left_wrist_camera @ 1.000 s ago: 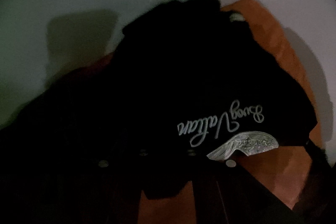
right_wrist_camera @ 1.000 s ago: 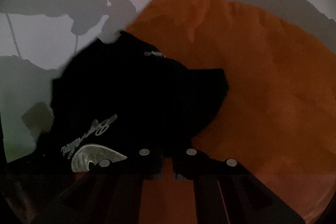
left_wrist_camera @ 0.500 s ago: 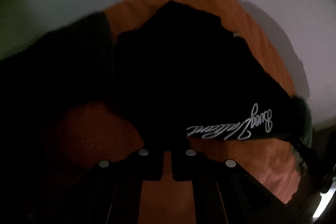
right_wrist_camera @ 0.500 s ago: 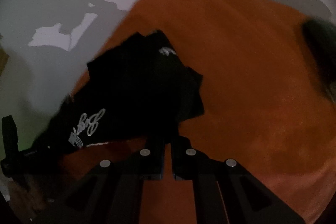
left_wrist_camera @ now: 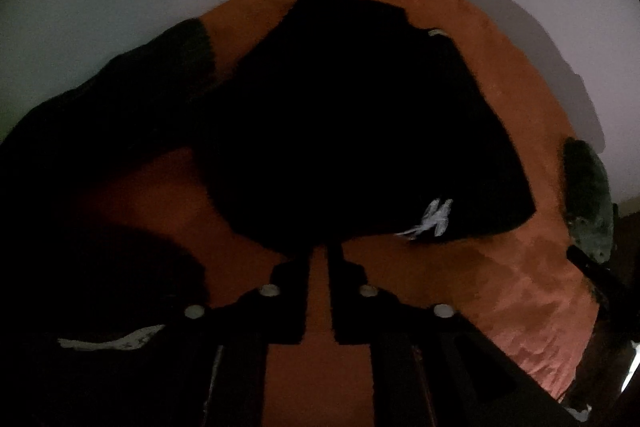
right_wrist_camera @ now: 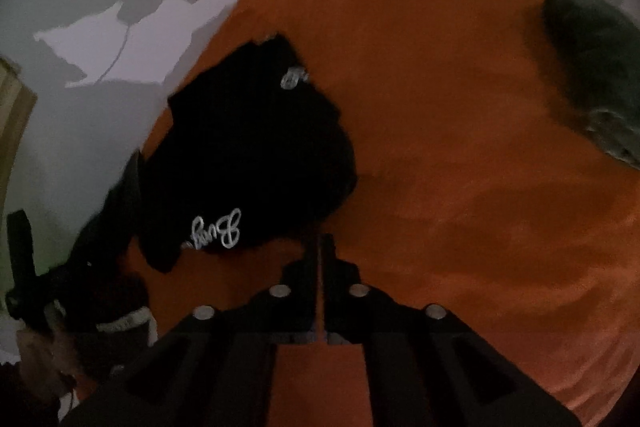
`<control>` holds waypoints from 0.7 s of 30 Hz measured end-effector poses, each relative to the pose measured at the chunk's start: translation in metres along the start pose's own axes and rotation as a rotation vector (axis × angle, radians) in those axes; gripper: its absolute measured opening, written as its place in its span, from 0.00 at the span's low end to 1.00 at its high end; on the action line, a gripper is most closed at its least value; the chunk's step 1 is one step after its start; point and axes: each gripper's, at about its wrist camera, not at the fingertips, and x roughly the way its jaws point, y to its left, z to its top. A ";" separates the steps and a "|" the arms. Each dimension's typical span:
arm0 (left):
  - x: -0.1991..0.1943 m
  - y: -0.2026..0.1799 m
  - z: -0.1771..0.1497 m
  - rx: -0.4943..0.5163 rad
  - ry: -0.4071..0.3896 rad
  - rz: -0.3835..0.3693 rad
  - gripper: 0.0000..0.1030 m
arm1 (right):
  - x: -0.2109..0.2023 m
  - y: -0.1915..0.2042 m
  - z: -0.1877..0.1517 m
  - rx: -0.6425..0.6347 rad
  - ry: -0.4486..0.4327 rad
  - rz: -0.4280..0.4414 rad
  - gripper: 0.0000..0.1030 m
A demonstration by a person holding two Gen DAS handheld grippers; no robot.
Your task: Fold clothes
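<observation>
A black garment point(left_wrist_camera: 360, 131) with silver script point(right_wrist_camera: 218, 231) lies bunched in a fold on a spread orange cloth point(right_wrist_camera: 460, 187). My left gripper point(left_wrist_camera: 319, 255) points down at the garment's near edge. Its jaws are opening, and only orange cloth shows in the gap. My right gripper point(right_wrist_camera: 320, 247) sits at the garment's lower right edge point(right_wrist_camera: 316, 223). Its jaws are opening to a thin slit with orange showing through and no black cloth seen inside it.
The orange cloth lies on a white table point(right_wrist_camera: 80, 131). A dark green cuff point(right_wrist_camera: 592, 75) rests at the cloth's right side, and a dark sleeve point(left_wrist_camera: 120, 99) crosses its left. A hand with the other gripper point(right_wrist_camera: 24, 267) shows at the lower left.
The black garment, held close to both cameras a second ago, was carried across and now lies on the orange cloth. The left jaws have parted, and the right jaws show a slit.
</observation>
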 end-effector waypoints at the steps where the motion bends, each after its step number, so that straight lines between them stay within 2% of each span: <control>1: 0.004 0.006 0.001 -0.013 -0.005 0.014 0.47 | 0.011 0.001 0.003 -0.017 0.016 0.006 0.30; 2: 0.007 0.012 0.002 -0.026 -0.009 0.028 0.53 | 0.020 0.003 0.005 -0.029 0.020 0.002 0.51; 3: 0.012 0.018 0.004 -0.045 -0.013 0.028 0.58 | 0.028 0.006 0.008 -0.042 0.021 -0.001 0.58; 4: 0.018 0.023 0.007 -0.071 -0.016 0.009 0.59 | 0.035 0.010 0.011 -0.056 0.014 -0.003 0.67; 5: 0.024 0.029 0.011 -0.095 -0.008 -0.009 0.60 | 0.042 0.014 0.014 -0.071 0.006 -0.007 0.72; 7: 0.039 0.040 0.020 -0.132 0.032 -0.044 0.66 | 0.055 0.029 0.026 -0.113 -0.008 -0.018 0.76; 11: 0.072 0.043 0.035 -0.147 0.086 -0.092 0.66 | 0.094 0.065 0.058 -0.251 0.001 -0.085 0.77; 16: 0.115 0.030 0.050 -0.116 0.125 -0.081 0.66 | 0.150 0.098 0.089 -0.376 0.050 -0.176 0.77; 17: 0.124 0.027 0.053 -0.114 0.136 -0.077 0.66 | 0.161 0.098 0.092 -0.372 0.073 -0.195 0.76; 18: 0.131 0.024 0.054 -0.109 0.143 -0.070 0.66 | 0.169 0.097 0.094 -0.361 0.086 -0.209 0.70; 19: 0.134 0.021 0.055 -0.102 0.139 -0.068 0.64 | 0.171 0.093 0.095 -0.333 0.076 -0.215 0.39; 20: 0.137 0.018 0.055 -0.092 0.126 -0.074 0.56 | 0.173 0.089 0.096 -0.306 0.066 -0.221 0.13; 21: 0.139 0.015 0.055 -0.083 0.114 -0.079 0.25 | 0.174 0.086 0.097 -0.278 0.057 -0.227 0.10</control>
